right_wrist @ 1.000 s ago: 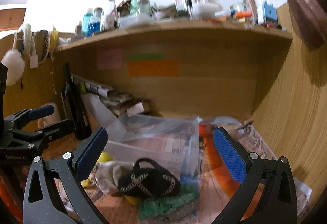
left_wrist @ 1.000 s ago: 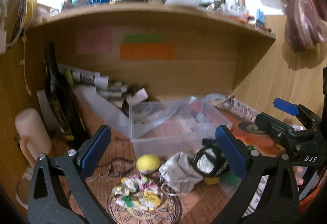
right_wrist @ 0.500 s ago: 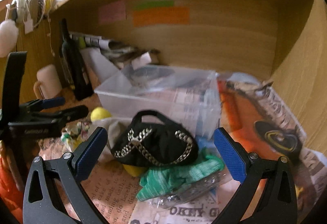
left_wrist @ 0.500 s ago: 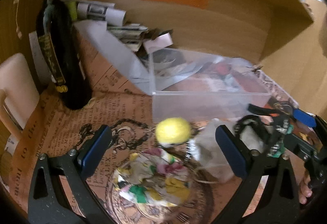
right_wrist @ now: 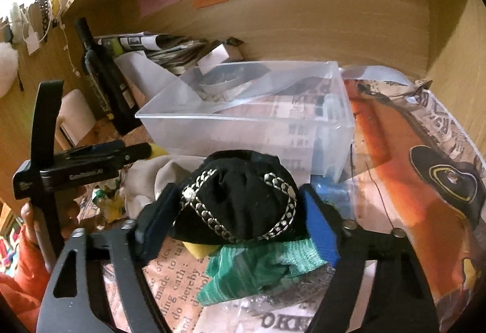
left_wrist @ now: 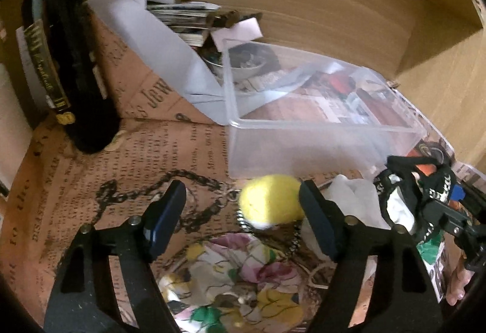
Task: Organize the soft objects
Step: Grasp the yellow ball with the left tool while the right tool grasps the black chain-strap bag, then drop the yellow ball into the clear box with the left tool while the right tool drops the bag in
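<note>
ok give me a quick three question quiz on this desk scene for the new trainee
1. True or false: the yellow soft ball lies inside the clear plastic bin.
2. Which thing sits between the fingers of the right gripper? A) the green knit cloth B) the black fabric pouch with silver chain trim C) the dark glass bottle
3. Fill in: the crumpled floral cloth lies just below the open ___ gripper.

Key:
1. False; the ball rests on the printed paper in front of the bin.
2. B
3. left; the left gripper has nothing between its fingers.
</note>
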Demonstrator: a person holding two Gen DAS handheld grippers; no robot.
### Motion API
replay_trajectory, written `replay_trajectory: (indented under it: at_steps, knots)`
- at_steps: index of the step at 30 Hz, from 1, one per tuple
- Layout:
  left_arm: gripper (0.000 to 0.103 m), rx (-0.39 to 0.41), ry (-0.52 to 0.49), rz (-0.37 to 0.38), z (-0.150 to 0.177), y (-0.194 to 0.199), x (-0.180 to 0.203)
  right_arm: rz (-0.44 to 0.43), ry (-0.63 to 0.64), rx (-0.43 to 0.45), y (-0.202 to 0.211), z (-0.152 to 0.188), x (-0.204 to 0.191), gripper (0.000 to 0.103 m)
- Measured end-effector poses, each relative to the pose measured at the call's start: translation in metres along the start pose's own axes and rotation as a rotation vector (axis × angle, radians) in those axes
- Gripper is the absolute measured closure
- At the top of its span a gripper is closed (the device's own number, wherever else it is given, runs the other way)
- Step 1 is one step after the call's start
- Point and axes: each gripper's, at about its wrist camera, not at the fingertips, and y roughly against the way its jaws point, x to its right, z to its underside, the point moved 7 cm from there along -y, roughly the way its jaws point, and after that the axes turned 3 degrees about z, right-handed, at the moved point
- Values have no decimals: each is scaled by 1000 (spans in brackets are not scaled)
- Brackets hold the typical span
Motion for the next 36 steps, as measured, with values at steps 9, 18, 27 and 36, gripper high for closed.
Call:
replay_trajectory:
  at_steps: [9,18,27,36]
  knots:
    - [55,-37,-28,86,2,-9,16,-22,-13,8,2,1,0,66]
    - [64,-3,-29,90,1,6,19,-19,-14,100,24,-21,2,74]
    - [64,110,-30,68,-20,48,12,6,-3,197,41,-47,6,74]
    - [64,210,-55,60,-56,77,12,40,28,300,54,-85,9,74]
